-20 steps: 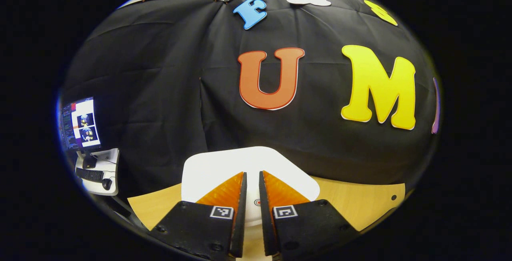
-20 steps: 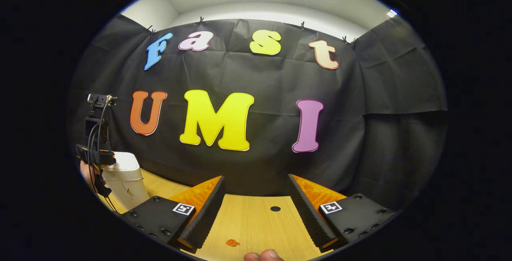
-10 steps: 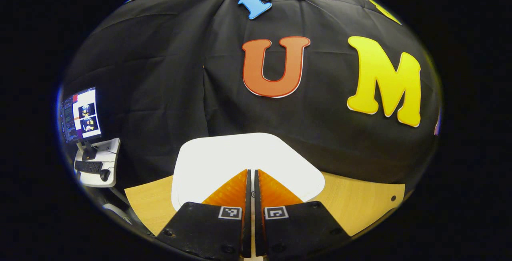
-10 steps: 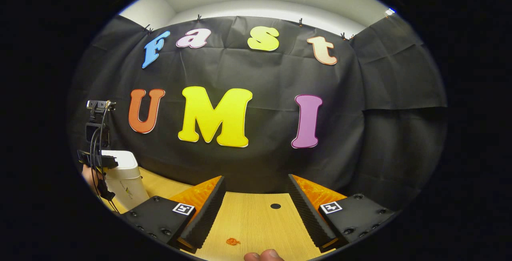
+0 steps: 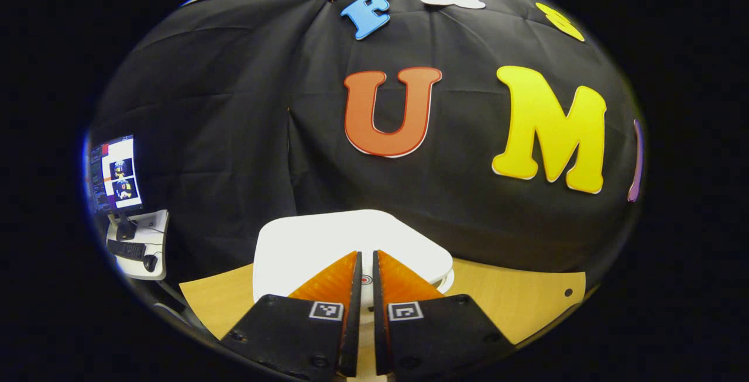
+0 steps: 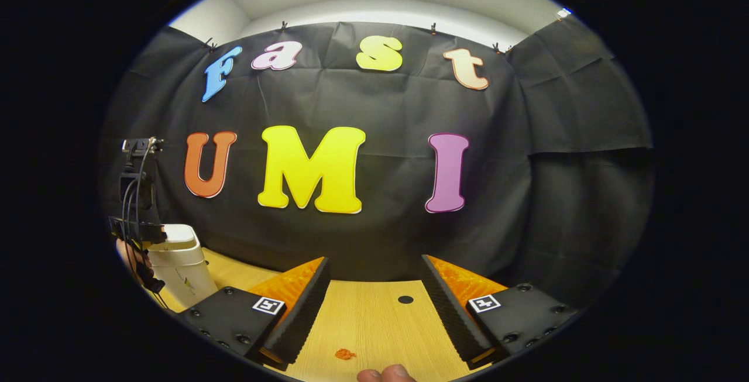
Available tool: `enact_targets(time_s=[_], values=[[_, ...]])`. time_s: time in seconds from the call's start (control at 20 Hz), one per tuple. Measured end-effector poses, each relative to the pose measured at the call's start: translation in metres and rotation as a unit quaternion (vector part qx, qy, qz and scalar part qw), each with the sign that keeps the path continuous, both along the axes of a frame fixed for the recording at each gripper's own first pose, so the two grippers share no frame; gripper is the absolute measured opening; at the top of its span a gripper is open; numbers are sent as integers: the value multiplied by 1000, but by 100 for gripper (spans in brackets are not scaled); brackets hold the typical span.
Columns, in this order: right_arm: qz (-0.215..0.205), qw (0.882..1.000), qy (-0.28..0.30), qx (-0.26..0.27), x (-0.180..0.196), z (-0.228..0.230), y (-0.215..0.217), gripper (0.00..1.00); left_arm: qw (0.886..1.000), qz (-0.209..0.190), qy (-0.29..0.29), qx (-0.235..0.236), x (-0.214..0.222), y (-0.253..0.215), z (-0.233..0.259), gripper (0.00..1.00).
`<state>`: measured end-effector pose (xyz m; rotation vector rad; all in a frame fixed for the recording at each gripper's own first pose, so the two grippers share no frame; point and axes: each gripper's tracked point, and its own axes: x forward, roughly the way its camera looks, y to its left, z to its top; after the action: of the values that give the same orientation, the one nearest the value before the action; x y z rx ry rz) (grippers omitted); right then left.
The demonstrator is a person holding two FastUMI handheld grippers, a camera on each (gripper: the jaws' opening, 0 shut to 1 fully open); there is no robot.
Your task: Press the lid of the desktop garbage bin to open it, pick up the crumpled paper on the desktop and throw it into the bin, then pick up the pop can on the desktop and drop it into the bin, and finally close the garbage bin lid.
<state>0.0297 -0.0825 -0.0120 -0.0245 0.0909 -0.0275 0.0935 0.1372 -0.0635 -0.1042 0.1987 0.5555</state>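
Your left hand-held gripper [image 5: 363, 265], fingers together, sits over the bin's lid [image 5: 327, 236] on the worktop [image 5: 515, 303]; press the stiff, smooth plastic squarely. Right hand-held gripper [image 6: 374, 288] stays apart.

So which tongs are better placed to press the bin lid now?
Left. The left tongs sit shut, directly over the white bin lid. The right tongs hang open over bare table, away from the bin.

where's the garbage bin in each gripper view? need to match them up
Left gripper view: the bin sits bottom centre, its white lid just beyond the left tool.
Right gripper view: the bin stands at the far left edge, beside the other tool.
Shared landmark: the wooden desk.
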Motion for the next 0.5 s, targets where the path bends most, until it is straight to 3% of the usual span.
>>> enact_targets(time_s=[0.05, 0.1, 0.15, 0.25, 0.5], values=[[0, 1000, -2, 0, -1, 0, 0, 98, 1000, -17, -10, 14, 3, -7, 14, 39], [-1, 1000, -2, 2, -2, -1, 0, 98, 999, -30, -16, 27, 5, -12, 25, 42], [-3, 1000, -1, 5, -3, -2, -1, 98, 998, -41, -19, 39, 2, -20, 32, 76], [-7, 1000, -1, 7, -5, -3, -3, 98, 996, -63, -35, 58, -1, -33, 45, 91], [-10, 1000, -6, 15, -8, -3, -10, 98, 989, -127, -65, 41, -19, -72, 63, 98]])
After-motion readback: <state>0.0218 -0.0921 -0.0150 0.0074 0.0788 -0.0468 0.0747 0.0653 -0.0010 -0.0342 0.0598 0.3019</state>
